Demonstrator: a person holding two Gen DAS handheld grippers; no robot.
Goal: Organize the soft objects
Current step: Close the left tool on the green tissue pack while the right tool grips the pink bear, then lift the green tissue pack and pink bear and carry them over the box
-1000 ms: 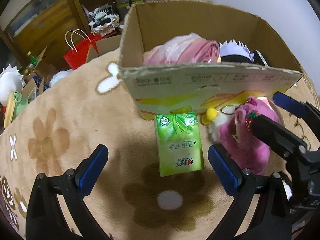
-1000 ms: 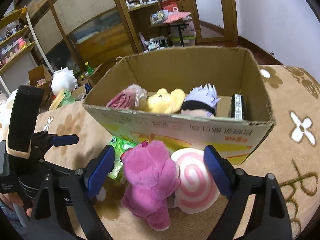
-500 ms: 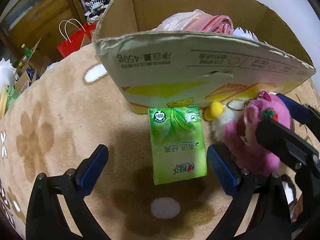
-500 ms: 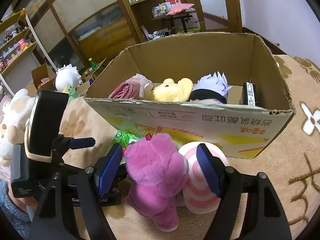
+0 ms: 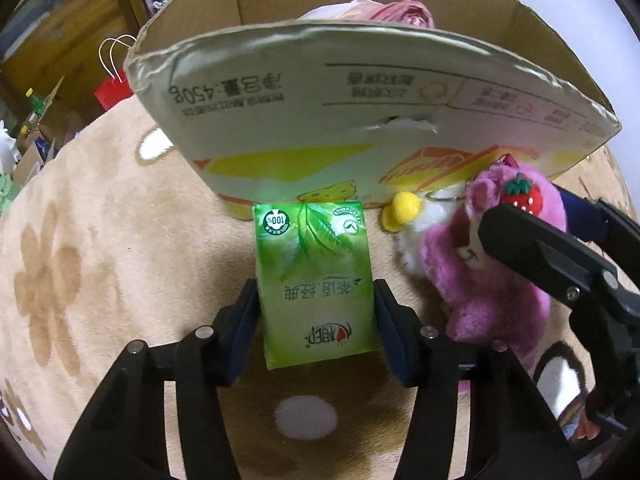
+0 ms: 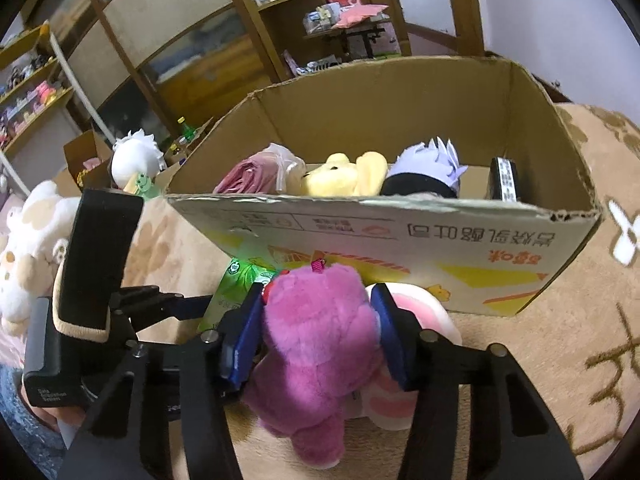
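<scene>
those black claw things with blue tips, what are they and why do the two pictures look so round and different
Each is a hand-held gripper: a person carries one per hand, and a wide-angle camera on each looks along its two fingers, hence the round look. The left one's view shows the left hand-held gripper closed on a green tissue pack lying on the beige flowered blanket. The right one's view shows the right hand-held gripper squeezing a pink plush bear, beside a pink-and-white swirl plush. Both sets of jaws have just been closing. Behind stands a cardboard box already holding soft toys.
</scene>
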